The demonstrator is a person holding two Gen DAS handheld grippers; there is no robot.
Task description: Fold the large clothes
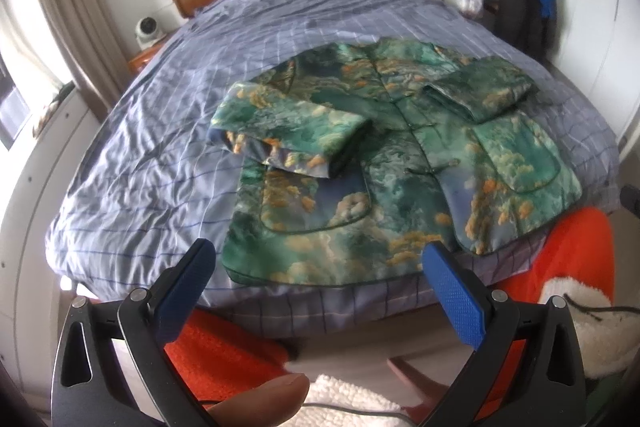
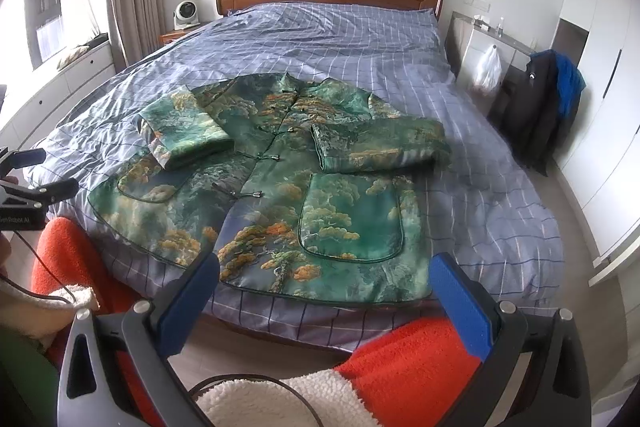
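**A:** So where's the jacket [image 2: 272, 179] at?

**B:** Flat on the bed [image 2: 460, 131], near the foot edge, both sleeves folded in across the front.

**A:** And the fingers?

**B:** Left gripper [image 1: 320, 267] and right gripper [image 2: 326, 283] both spread wide, nothing between them, hovering just short of the hem.

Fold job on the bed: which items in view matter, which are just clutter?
In play:
green patterned jacket, sleeves already folded in
left gripper, open
right gripper, open
bed, the work surface

Lying about:
small white fan
white plastic bag
dark and blue clothes beside the bed
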